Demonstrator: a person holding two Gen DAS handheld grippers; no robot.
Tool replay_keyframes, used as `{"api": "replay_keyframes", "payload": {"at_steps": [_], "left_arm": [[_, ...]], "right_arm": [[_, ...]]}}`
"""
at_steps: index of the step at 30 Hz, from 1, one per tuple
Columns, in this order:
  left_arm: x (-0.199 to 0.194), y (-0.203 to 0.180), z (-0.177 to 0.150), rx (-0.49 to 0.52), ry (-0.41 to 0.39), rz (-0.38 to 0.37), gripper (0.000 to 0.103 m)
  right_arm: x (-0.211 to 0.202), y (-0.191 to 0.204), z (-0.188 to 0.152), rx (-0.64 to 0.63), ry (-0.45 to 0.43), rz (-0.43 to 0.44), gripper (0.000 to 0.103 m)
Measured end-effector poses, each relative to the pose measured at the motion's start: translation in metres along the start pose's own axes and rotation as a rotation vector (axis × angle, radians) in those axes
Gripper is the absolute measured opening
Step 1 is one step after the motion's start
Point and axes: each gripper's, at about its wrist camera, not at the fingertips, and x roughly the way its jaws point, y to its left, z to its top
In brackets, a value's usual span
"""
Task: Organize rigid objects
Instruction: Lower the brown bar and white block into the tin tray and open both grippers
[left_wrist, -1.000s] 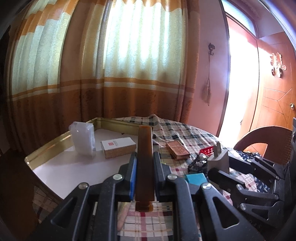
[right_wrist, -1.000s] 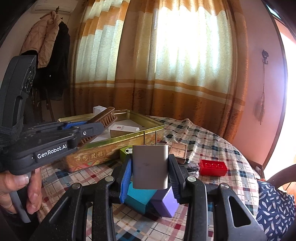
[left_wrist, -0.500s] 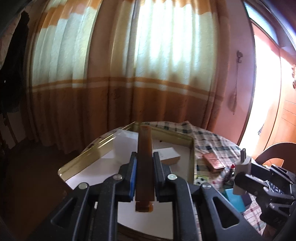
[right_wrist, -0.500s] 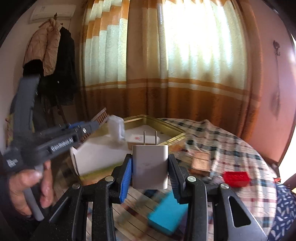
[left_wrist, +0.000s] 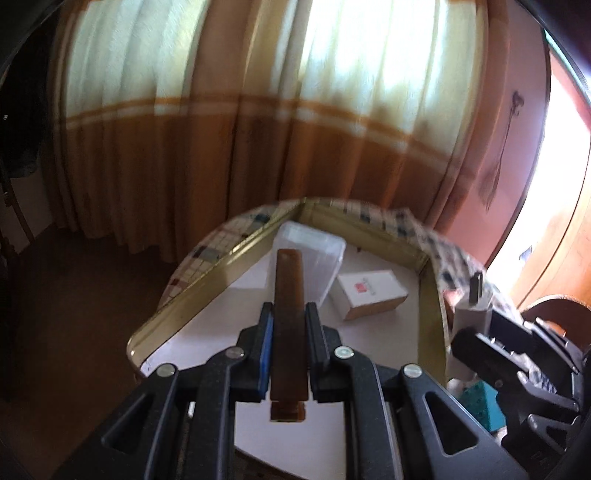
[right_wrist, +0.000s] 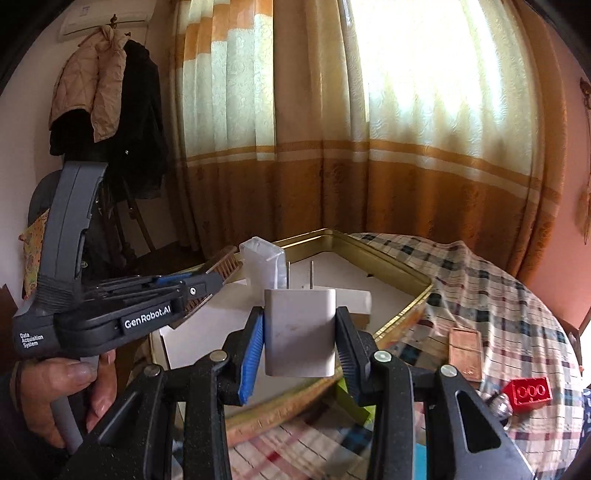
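My left gripper (left_wrist: 289, 317) is shut on a long brown wooden brush (left_wrist: 289, 317), held above the gold-rimmed tray (left_wrist: 184, 295) with a white floor. In the right wrist view the left gripper (right_wrist: 207, 286) shows at the left with the brush bristles (right_wrist: 225, 266) over the tray (right_wrist: 402, 273). My right gripper (right_wrist: 299, 332) is shut on a white wall charger (right_wrist: 300, 328), prongs up, just above the tray's near rim. The charger also shows in the left wrist view (left_wrist: 469, 314). In the tray stand a clear plastic box (left_wrist: 317, 258) and a white carton (left_wrist: 369, 293).
On the checked tablecloth (right_wrist: 498, 295) to the right lie a copper-coloured flat box (right_wrist: 466, 352), a red brick (right_wrist: 530, 393) and a teal block (left_wrist: 480, 402). Curtains (right_wrist: 369, 129) hang behind. Coats (right_wrist: 107, 96) hang at the far left.
Both grippers have moved left and up over the tray with their objects still held. The tray now sits more directly below the brush, and the charger is at the tray's near rim.
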Motion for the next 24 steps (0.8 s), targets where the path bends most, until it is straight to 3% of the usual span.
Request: {"api": "replay_keyframes", "payload": {"at_steps": [5,9,14,16,20,22,24], "left_arm": [[0.012,0.005,0.01,-0.025,0.068,-0.053,0.014],[0.009,-0.006,0.017,0.022,0.047,-0.07,0.014],[0.012,-0.013,0.029,0.071,0.034,-0.033,0.016],[0.016,-0.015,0.031,0.092,0.04,-0.022,0.034],[0.023,-0.016,0.033,0.112,0.056,0.018,0.042],[0.015,-0.014,0.034,0.096,0.035,-0.002,0.062],[0.005,-0.013,0.032,0.096,-0.001,0.019,0.072]], "right_arm": [[0.014,0.007,0.002,-0.011,0.033,-0.004,0.041],[0.021,0.011,0.001,-0.014,0.054,-0.009,0.041],[0.029,0.017,0.001,-0.02,0.083,-0.004,0.041],[0.034,0.019,0.002,-0.022,0.094,-0.002,0.041],[0.043,0.022,-0.001,-0.028,0.12,-0.014,0.041],[0.042,0.021,-0.002,-0.017,0.117,-0.01,0.047],[0.038,0.018,-0.001,0.001,0.109,0.0,0.056]]}}
